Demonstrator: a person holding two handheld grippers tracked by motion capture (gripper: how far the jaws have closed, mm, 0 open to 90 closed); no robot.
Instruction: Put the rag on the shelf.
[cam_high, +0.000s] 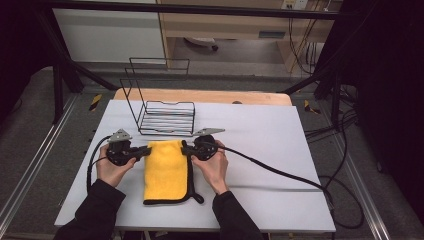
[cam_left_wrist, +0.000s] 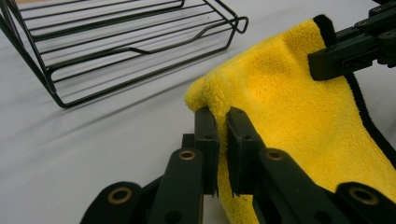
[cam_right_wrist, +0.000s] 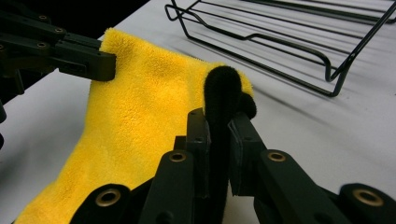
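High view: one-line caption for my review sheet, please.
Both grippers, left gripper and right gripper, pinch the far corners of a folded yellow cloth in front of a black wire rack.

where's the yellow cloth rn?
High view: yellow cloth at table centre, just in front of the wire rack, far corners pinched by left gripper and right gripper.

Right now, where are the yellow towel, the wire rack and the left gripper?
yellow towel (cam_high: 165, 172), high view, middle of its top face.
wire rack (cam_high: 167, 120), high view, its base bars.
left gripper (cam_left_wrist: 223, 122), left gripper view, between its fingertips.
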